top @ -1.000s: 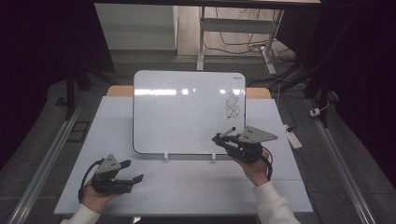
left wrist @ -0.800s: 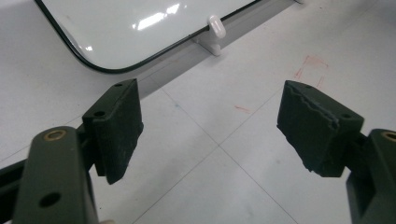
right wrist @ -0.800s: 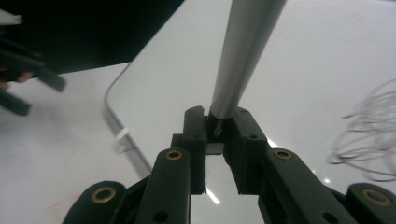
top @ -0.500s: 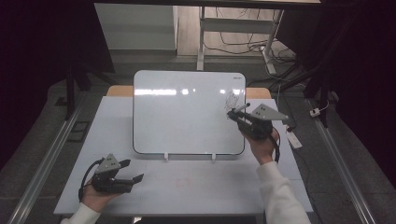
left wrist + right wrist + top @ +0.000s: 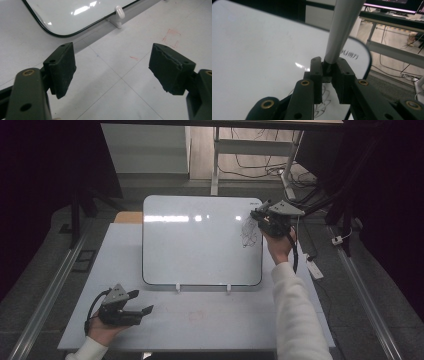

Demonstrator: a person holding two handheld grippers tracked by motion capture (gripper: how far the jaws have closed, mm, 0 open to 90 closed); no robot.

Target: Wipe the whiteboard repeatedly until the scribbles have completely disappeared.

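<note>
The right claw, clamped on a grey marker, hovers at the top right corner of the whiteboard just above a black scribble, while the left claw rests wide open and empty on the table below the whiteboard's lower left corner.

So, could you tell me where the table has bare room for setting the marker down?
The widest free patch is the table strip between the whiteboard's bottom edge and the near edge, right of the left gripper. A narrower strip runs left of the whiteboard. It is crowded at the board's upper right corner, where the right gripper holds the marker by the scribble.
</note>
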